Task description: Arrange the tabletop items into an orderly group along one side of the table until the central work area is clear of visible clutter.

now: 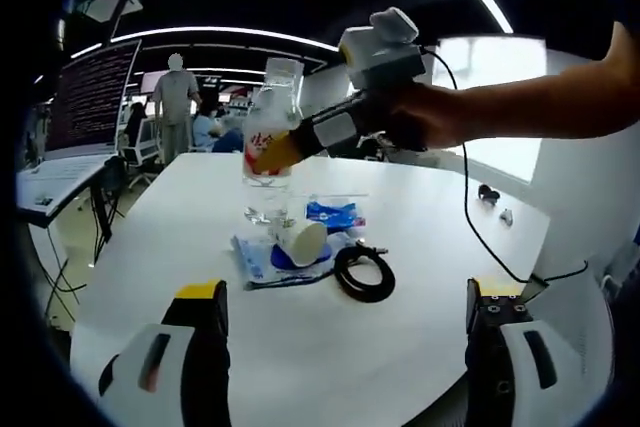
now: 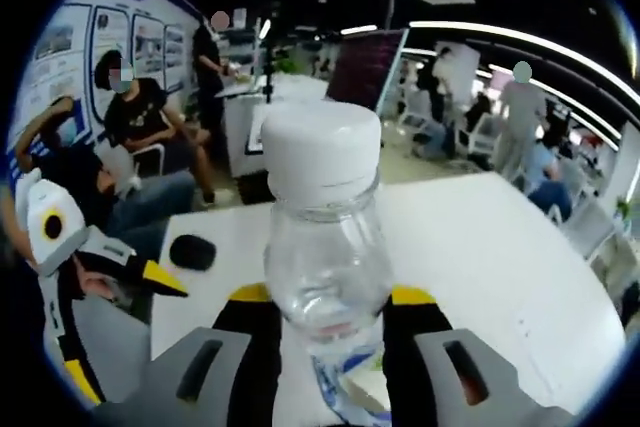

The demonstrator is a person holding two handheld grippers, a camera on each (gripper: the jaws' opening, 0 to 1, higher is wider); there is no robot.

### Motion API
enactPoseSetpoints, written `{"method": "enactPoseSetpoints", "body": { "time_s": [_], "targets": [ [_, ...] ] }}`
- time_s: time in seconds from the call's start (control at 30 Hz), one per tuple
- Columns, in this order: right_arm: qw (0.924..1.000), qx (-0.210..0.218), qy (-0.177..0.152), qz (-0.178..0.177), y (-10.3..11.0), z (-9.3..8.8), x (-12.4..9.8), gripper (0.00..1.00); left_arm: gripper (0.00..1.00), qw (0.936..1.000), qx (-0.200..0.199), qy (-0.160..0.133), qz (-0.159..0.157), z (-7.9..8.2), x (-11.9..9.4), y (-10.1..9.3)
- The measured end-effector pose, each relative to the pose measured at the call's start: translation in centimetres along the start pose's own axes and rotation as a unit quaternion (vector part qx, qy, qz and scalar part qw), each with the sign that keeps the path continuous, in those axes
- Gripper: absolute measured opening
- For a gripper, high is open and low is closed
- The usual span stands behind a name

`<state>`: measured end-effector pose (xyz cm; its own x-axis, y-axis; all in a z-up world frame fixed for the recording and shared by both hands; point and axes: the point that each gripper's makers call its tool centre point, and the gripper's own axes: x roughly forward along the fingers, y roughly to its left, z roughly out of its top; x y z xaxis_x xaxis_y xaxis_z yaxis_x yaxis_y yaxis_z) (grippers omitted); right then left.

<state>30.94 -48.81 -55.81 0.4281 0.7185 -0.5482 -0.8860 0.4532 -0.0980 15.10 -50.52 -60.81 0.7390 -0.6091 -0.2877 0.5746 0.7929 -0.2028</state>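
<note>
Closest to the lens in the right gripper view, a clear plastic bottle (image 2: pixel 325 247) with a white screw cap (image 2: pixel 320 155) stands between the right gripper's (image 2: pixel 330 312) yellow-tipped jaws, which are closed against its body; the bottle looks see-through and nearly empty, though whether any liquid sits at its base cannot be told. Seen from the left gripper view, that same bottle (image 1: pixel 270 132), with a red and white label, is held upright above the white table (image 1: pixel 420 277) by the right gripper (image 1: pixel 275 150), a person's hand (image 1: pixel 425 112) wrapped around the tool's handle. Below the bottle, a small pile of clutter sits on the tabletop: a white paper cup (image 1: pixel 303 241) lying on its side with its mouth towards the camera, resting on a blue and white wrapper (image 1: pixel 262 259), a blue packet (image 1: pixel 333 214) just behind it, and a coiled black cable (image 1: pixel 364 272) just beside the cup. The left gripper (image 1: pixel 345 322) hovers over the near edge of the table with its jaws spread wide apart and nothing between them. In the right gripper view the left gripper (image 2: pixel 160 282) shows at the left edge, with a dark rounded object (image 2: pixel 193 251) on the table just past it. People sit and stand among desks in the background.
</note>
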Motion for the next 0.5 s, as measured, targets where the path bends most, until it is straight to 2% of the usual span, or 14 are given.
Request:
{"method": "enactPoseSetpoints", "body": {
  "time_s": [0.13,0.27,0.5],
  "targets": [
    [1.0000,-0.010,-0.001,0.001,-0.8,1.1,0.9,0.35,0.99,1.0000,0.002,0.007,-0.003,-0.2,0.1,-0.2],
    [0.9999,0.006,-0.004,0.007,-1.8,1.8,2.1,0.35,0.99,0.9998,0.010,0.015,-0.007,-0.5,0.3,-0.4],
    [0.9999,0.001,0.009,0.013,-3.3,1.7,4.7,0.35,0.99,0.9998,0.005,0.019,-0.008,-0.6,0.3,-0.4]
  ]
}}
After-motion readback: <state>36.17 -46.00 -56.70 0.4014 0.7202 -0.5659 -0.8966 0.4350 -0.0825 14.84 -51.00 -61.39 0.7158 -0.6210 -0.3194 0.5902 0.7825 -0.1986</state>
